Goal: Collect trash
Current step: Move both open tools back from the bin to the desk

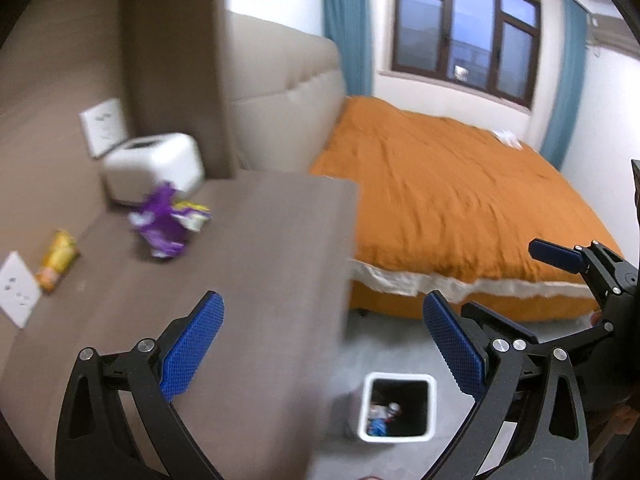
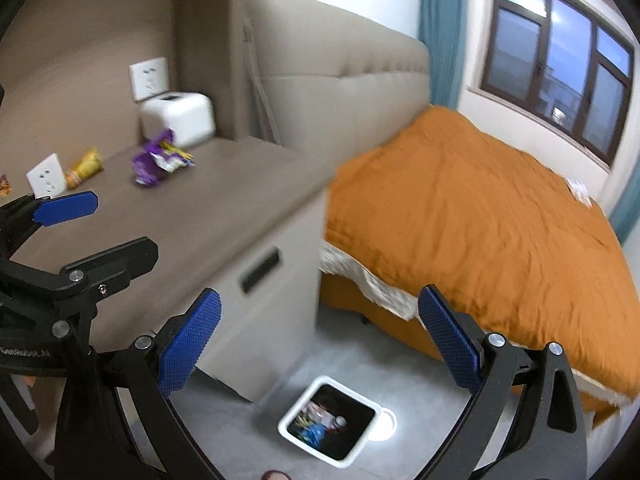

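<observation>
A crumpled purple wrapper (image 1: 162,222) and a yellow-orange snack packet (image 1: 58,260) lie on the brown nightstand top (image 1: 248,264); both also show in the right wrist view, the wrapper (image 2: 154,160) and the packet (image 2: 84,168). A white square bin (image 1: 396,406) stands on the floor below, holding several bits of trash; it shows too in the right wrist view (image 2: 330,418). My left gripper (image 1: 320,340) is open and empty above the nightstand's edge. My right gripper (image 2: 318,340) is open and empty above the bin.
A white box-shaped device (image 1: 154,166) stands at the back of the nightstand by a wall socket (image 1: 102,126). A bed with an orange cover (image 1: 452,208) lies to the right. The nightstand has a drawer handle (image 2: 260,266). The floor is grey.
</observation>
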`<state>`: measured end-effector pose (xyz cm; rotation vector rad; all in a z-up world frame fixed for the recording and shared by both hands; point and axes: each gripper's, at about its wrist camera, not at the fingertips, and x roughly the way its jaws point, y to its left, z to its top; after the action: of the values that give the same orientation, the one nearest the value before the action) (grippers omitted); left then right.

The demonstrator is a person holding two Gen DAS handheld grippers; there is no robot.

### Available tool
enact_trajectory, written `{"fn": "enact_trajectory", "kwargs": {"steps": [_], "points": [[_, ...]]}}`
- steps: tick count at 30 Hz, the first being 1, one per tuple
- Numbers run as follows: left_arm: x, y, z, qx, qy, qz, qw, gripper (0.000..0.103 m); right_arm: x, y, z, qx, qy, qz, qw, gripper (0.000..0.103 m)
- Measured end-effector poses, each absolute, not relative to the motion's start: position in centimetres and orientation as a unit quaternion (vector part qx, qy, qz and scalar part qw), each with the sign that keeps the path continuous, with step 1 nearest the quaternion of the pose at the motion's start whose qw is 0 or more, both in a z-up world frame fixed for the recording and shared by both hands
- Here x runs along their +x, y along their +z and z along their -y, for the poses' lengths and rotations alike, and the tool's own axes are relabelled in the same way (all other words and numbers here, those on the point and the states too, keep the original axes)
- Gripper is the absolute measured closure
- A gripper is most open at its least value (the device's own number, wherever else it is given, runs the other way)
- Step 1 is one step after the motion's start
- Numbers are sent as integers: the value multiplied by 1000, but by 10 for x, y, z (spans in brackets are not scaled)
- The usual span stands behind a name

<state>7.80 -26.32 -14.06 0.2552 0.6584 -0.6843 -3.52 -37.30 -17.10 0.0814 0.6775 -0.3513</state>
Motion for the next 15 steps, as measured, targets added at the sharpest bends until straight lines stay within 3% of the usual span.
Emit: {"fn": "enact_trajectory", "kwargs": {"steps": [15], "points": [[162,-101,155,105,-237,-282,924,5,77,-133,287,-3,-81,-306,949,5]]}}
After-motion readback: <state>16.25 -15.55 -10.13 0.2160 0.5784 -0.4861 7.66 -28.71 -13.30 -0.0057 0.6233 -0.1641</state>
